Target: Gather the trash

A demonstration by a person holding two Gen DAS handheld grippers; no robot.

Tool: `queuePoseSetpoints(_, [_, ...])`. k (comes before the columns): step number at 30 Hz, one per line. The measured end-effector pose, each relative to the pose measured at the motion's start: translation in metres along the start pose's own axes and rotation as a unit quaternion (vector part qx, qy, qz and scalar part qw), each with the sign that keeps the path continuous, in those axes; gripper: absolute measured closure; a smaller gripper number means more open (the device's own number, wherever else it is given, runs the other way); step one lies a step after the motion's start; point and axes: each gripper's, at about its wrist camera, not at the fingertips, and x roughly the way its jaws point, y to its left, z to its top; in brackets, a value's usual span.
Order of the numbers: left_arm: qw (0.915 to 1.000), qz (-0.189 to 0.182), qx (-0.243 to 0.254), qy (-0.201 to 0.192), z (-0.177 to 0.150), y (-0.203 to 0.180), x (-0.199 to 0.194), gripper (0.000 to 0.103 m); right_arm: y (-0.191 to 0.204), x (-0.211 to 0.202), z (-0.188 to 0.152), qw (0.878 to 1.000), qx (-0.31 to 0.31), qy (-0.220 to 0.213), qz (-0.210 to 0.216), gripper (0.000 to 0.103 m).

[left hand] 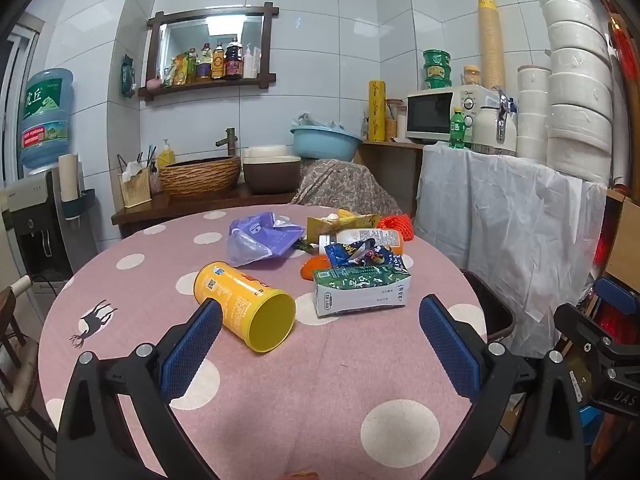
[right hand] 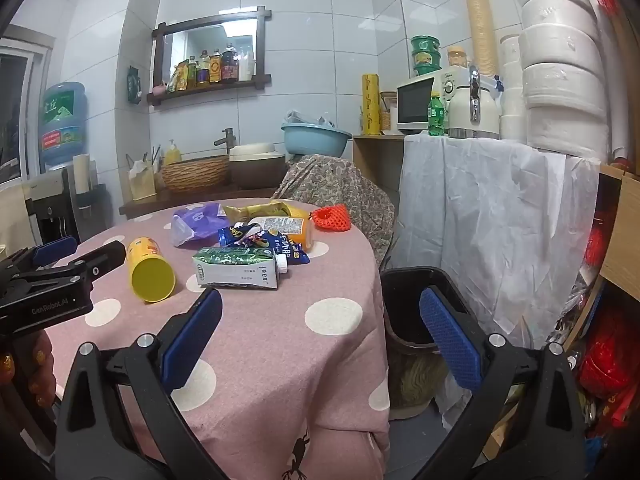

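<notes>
Trash lies on a round table with a pink dotted cloth (left hand: pixel 280 400) (right hand: pixel 280 340). A yellow can (left hand: pixel 244 306) (right hand: pixel 151 270) lies on its side, mouth toward me. Right of it lies a green-and-white carton (left hand: pixel 360 290) (right hand: pixel 236 268), behind it a blue snack wrapper (left hand: pixel 360 254) (right hand: pixel 276 246), a bottle with an orange end (left hand: pixel 360 238) (right hand: pixel 288 228), a purple plastic bag (left hand: pixel 260 238) (right hand: pixel 196 224), a yellow packet (left hand: pixel 340 222) (right hand: pixel 256 212) and orange mesh (left hand: pixel 396 226) (right hand: pixel 332 218). My left gripper (left hand: pixel 320 316) is open just short of the can. My right gripper (right hand: pixel 320 312) is open over the table's right edge, empty.
A dark bin (right hand: pixel 416 308) (left hand: pixel 492 312) stands on the floor right of the table. Behind it is a shelf draped in white sheet (right hand: pixel 500 220) with a microwave (left hand: pixel 440 114). A counter with a basket sink (left hand: pixel 200 176) runs along the back wall. A water dispenser (left hand: pixel 44 184) stands left.
</notes>
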Motion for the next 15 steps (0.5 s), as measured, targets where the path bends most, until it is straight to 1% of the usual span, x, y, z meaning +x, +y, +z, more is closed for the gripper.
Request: queuePoseSetpoints(15, [1.0000, 0.000, 0.000, 0.001, 0.0002, 0.0000, 0.0002, 0.005, 0.0003, 0.0004, -0.0006, 1.000, 0.002, -0.001, 0.001, 0.005])
